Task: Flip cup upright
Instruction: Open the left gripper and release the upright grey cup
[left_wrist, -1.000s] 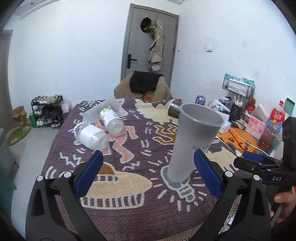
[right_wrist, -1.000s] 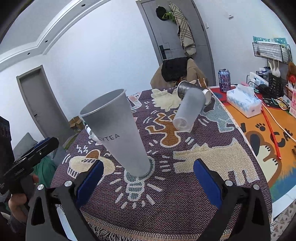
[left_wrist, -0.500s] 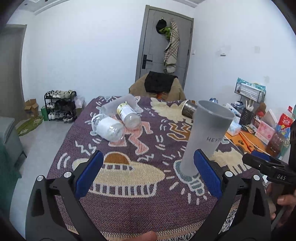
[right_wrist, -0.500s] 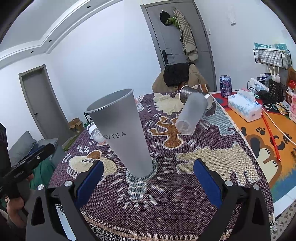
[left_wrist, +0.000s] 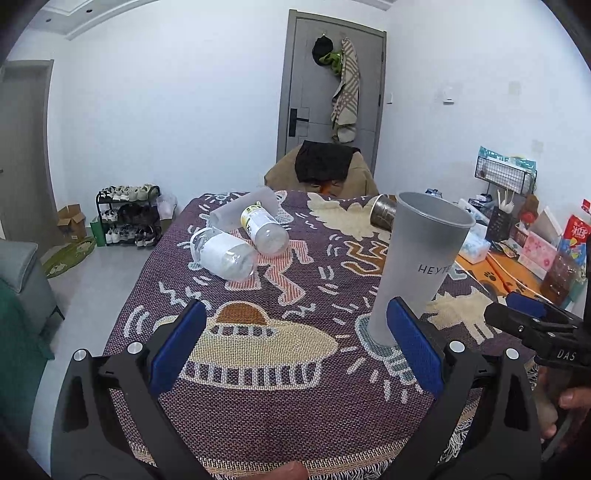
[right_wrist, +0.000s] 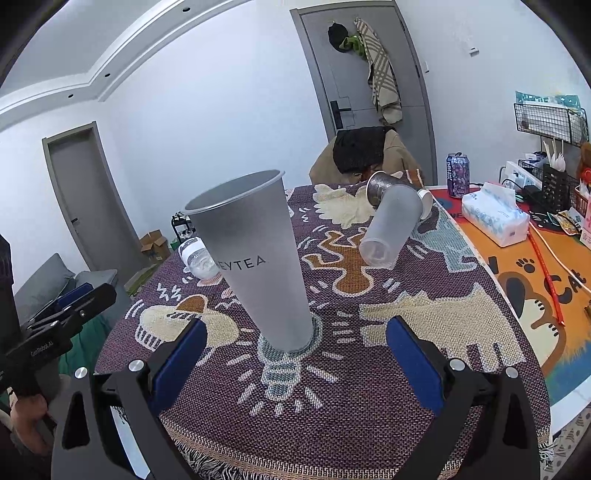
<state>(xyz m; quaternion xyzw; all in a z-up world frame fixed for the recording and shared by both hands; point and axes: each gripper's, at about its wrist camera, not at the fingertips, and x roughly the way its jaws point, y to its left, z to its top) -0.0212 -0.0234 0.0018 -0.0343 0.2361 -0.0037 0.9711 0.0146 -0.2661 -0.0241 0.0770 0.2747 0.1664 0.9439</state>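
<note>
A tall grey cup marked HEYTEA stands upright, mouth up, on the patterned tablecloth; it also shows in the right wrist view. My left gripper is open and empty, to the left of the cup and nearer than it. My right gripper is open and empty, just in front of the cup's base, apart from it. Each gripper shows at the edge of the other's view.
Two clear bottles and a frosted cup lie on their sides at the far left. A frosted cup and a metal cup lie at the back. A tissue pack, can and desk clutter stand at right.
Both grippers have drawn back and risen a little from the cup, so it looks smaller and farther. The cup stays upright in the same spot.
</note>
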